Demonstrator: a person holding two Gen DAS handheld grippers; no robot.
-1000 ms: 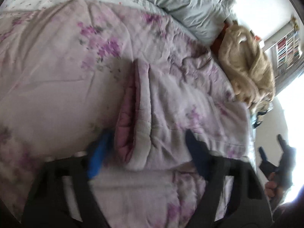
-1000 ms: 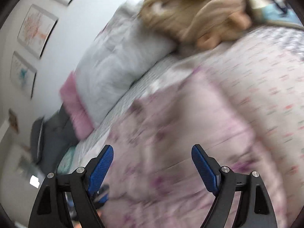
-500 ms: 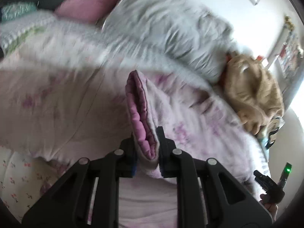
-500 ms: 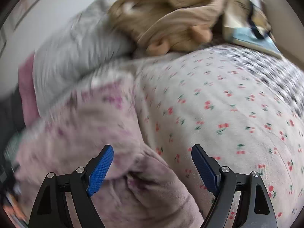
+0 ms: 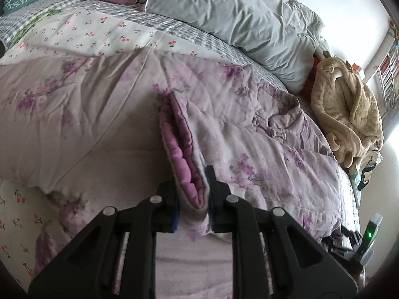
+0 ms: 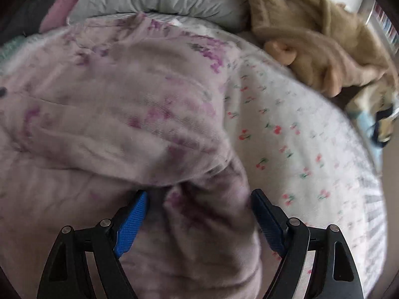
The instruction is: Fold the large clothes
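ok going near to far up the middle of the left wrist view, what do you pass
black left tongs → pinched fold of the lilac floral quilted garment → white cherry-print bedsheet → grey-checked sheet band → rumpled pale grey pillow

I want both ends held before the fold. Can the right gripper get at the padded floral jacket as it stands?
Probably yes. The right gripper is open with a bunched part of the floral jacket already between its fingers; nothing lies between them. The left gripper grips another edge.
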